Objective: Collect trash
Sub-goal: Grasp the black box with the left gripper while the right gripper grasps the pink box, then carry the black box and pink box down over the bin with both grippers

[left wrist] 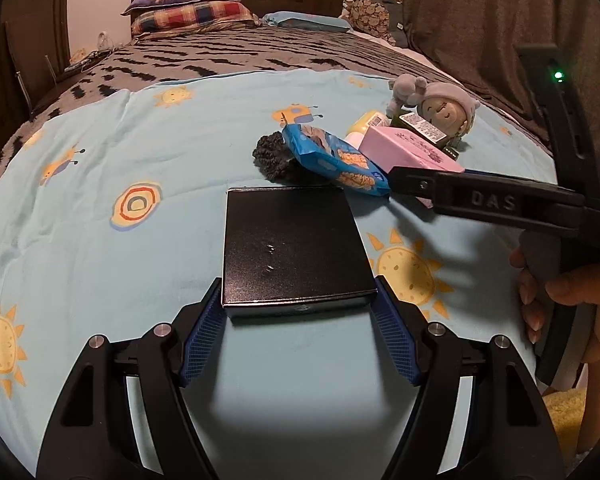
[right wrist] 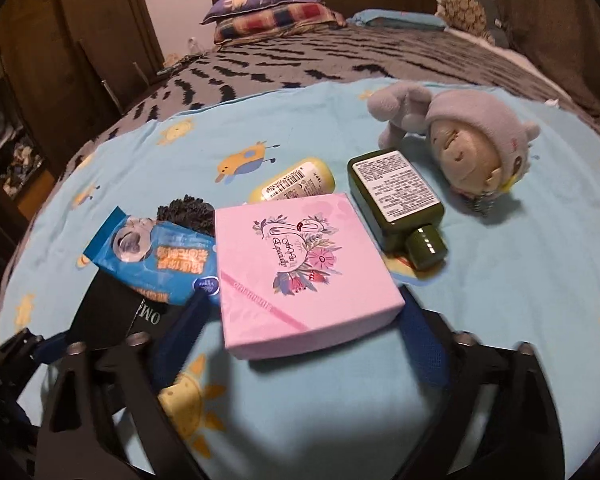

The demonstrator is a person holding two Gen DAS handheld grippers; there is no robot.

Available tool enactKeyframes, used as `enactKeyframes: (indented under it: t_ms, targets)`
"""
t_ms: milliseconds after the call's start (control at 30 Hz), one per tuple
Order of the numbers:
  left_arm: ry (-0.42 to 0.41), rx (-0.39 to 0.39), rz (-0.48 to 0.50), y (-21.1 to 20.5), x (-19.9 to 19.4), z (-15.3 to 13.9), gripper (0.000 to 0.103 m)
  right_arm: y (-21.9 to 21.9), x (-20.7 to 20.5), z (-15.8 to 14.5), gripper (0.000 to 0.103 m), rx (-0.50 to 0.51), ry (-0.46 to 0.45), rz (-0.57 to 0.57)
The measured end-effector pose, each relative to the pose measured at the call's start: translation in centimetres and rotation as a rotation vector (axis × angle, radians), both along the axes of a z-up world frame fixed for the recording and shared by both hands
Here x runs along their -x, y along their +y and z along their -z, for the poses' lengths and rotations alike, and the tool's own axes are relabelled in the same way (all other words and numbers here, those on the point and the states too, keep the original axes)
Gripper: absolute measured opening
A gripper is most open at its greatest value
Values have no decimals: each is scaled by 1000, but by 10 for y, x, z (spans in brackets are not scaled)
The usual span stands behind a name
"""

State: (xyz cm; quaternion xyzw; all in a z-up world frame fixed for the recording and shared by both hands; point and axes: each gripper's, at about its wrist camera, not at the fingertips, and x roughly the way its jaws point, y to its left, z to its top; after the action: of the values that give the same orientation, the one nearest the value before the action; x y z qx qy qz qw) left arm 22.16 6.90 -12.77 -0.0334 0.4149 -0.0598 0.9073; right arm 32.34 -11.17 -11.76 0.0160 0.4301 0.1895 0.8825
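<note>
Left gripper (left wrist: 299, 304) sits low over the blue sheet (left wrist: 100, 264), blue pads on either side of the near end of the black box (left wrist: 292, 248). Pads look flush with the box corners — contact likely, but I cannot tell whether they press.

Right gripper (right wrist: 300, 316) straddles the pink box (right wrist: 300, 264); jaws apart, the near corners of the box between the pads, a gap on the left side, right side too blurred to judge. In the left view its black finger reaches in from the right, tip at the pink box.

Blue wrapper (right wrist: 160, 264) lies against the pink box's left edge, overlapping the black box and a dark knitted item (right wrist: 188, 212). Behind the pink box: yellow tube (right wrist: 296, 184), green bottle (right wrist: 396, 204) lying flat, cap toward the camera. Plush doll (right wrist: 460, 148) just beside the bottle.
</note>
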Motion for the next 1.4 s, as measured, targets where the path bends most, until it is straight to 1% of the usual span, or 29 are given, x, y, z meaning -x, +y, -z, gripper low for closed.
enactKeyframes:
  t_ms: [100,167,333,533,667,800,1000,1200,1400]
  targets:
    - [-3,6,2,0,2,-2,69,-1,4,-1,82,-6,-17,2]
    - [-7,10,5,-1,5,-5,69,-2,12,-7,82,7,-50,7]
    - [-36,-15,27,-12,27,-18,69,-14,40,-27,82,36,-120,16]
    - [-59,3,53,-29,65,-30,69,-45,90,-50,82,35,-164,45]
    - [-75,7,87,-47,94,-37,69,-64,124,-57,82,22,-174,66]
    - [-75,15,128,-64,121,-38,69,-86,163,-59,82,17,-181,90]
    - [-75,20,191,-88,164,-32,69,-116,217,-50,82,22,-178,123]
    - [-43,47,234,-105,198,-17,69,-138,260,-25,82,18,-134,143]
    - [19,56,285,-126,225,10,69,-148,291,5,82,36,-74,157]
